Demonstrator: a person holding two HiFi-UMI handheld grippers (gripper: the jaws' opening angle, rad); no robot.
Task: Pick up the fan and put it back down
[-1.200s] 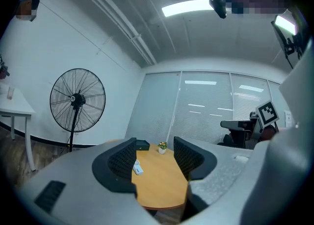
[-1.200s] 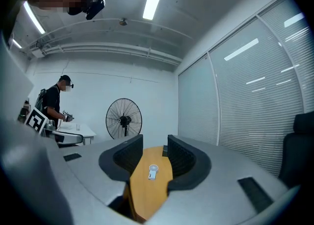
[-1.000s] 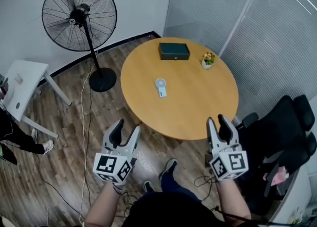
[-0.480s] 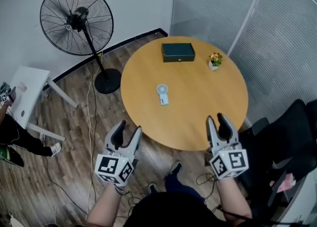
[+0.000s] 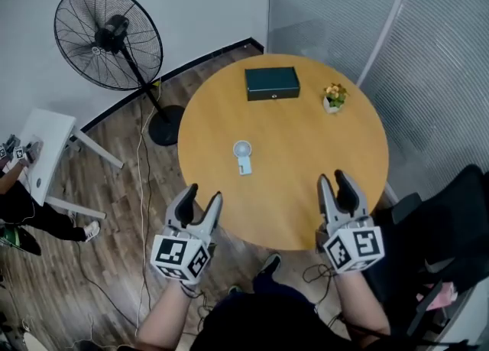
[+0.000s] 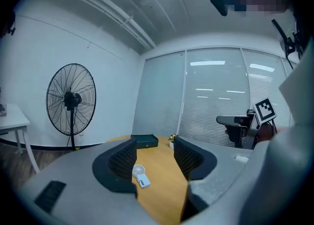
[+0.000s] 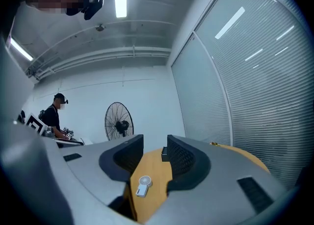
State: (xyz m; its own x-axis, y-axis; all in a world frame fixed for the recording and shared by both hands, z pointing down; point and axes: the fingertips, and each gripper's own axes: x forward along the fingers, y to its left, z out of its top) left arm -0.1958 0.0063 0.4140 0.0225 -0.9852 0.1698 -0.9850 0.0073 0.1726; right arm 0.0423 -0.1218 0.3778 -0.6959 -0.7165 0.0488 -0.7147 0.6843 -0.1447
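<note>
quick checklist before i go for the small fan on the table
1. Small fan lying flat on the table, in plain sight: ok
2. Left gripper open, nothing between its jaws: ok
3. Right gripper open, nothing between its jaws: ok
4. Box and plant stand well away from the small fan: ok
5. A gripper at the small fan: not ok, both are short of it, at the table's near edge

My left gripper [image 5: 204,193] and right gripper [image 5: 332,178] point forward, roughly level, side by side and well apart. Both have jaws apart with nothing between the pads.
</note>
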